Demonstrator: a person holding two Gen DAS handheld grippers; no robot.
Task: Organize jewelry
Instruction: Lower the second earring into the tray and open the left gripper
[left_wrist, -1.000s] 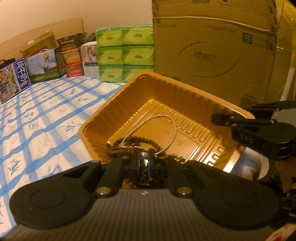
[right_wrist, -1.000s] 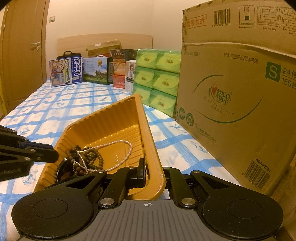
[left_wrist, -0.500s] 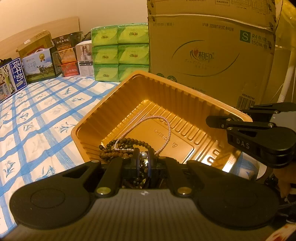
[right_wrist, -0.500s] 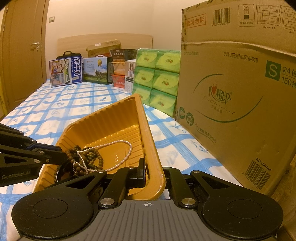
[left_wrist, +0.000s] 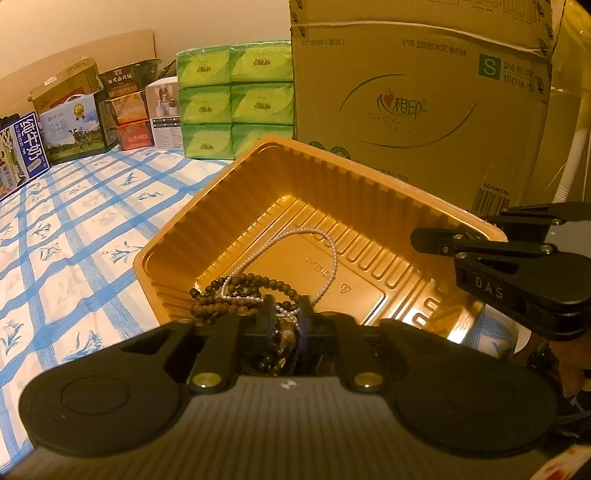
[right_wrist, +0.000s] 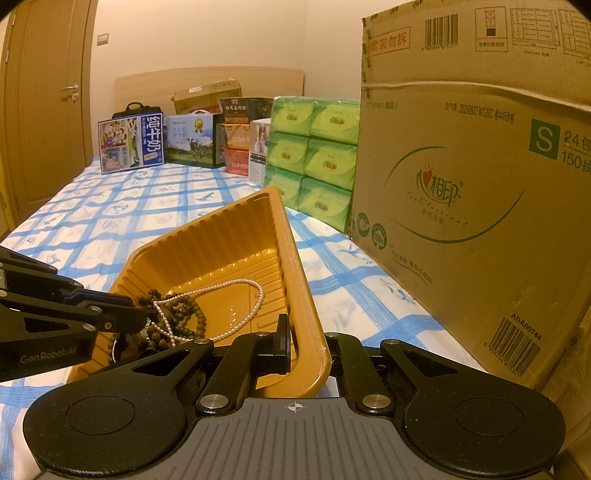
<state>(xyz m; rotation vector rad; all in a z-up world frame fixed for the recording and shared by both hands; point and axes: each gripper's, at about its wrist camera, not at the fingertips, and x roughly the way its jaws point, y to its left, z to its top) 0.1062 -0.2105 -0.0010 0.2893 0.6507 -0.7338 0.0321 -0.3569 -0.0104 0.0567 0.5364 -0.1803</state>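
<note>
A gold plastic tray (left_wrist: 369, 206) sits tilted on the blue-checked bed. It holds a pearl necklace (left_wrist: 325, 243) and a tangle of dark wooden bead strands (left_wrist: 236, 295). My left gripper (left_wrist: 284, 321) is shut on the tangle of beads and a thin chain at the tray's near edge. My right gripper (right_wrist: 308, 347) is shut on the tray's wall (right_wrist: 295, 280) and holds that side. In the right wrist view the left gripper (right_wrist: 140, 321) reaches into the tray from the left, over the beads (right_wrist: 177, 317) and the pearls (right_wrist: 240, 295).
A large cardboard carton (right_wrist: 480, 184) stands close on the right. Green tissue packs (right_wrist: 314, 147) and several printed boxes (right_wrist: 155, 144) line the far end of the bed. A wooden door (right_wrist: 40, 110) is at far left.
The left gripper has pulled back and up a little with the beads in it, so the tangle sits closer to the tray's near edge. The right gripper has stayed on the tray wall.
</note>
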